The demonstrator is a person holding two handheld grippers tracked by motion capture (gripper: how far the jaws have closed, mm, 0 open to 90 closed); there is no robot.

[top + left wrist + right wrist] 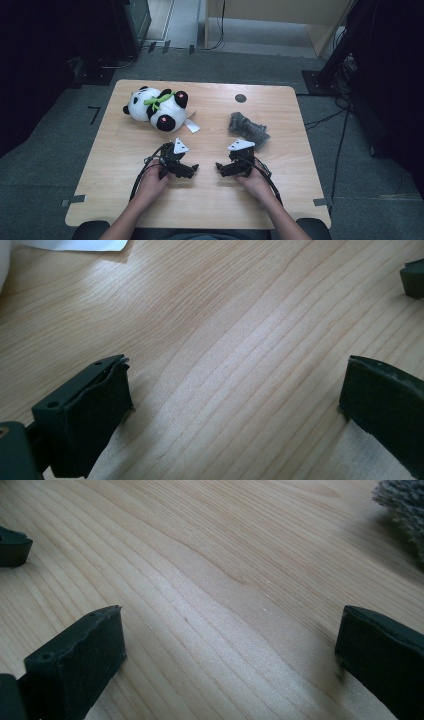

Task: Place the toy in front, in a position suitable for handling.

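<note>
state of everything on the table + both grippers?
left gripper: open, nothing between the jaws, low over the table.
right gripper: open, nothing between the jaws, low over the table.
panda plush: lying on its side, untouched.
grey fuzzy cloth: crumpled, lying loose.
white tag: flat on the table beside the panda.

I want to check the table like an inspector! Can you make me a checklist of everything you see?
Surface: wooden table, bare between the grippers; dark round spot near the far edge.
Job's things: panda plush lying far left, white tag beside it; grey fuzzy cloth far right.
Clutter: nothing seen.
Grippers: left gripper and right gripper both open, resting low on the table, tips facing each other, holding nothing.
Cables: one trails from each gripper toward the person.
Surroundings: grey carpet floor, floor cables, dark equipment at both sides.
</note>
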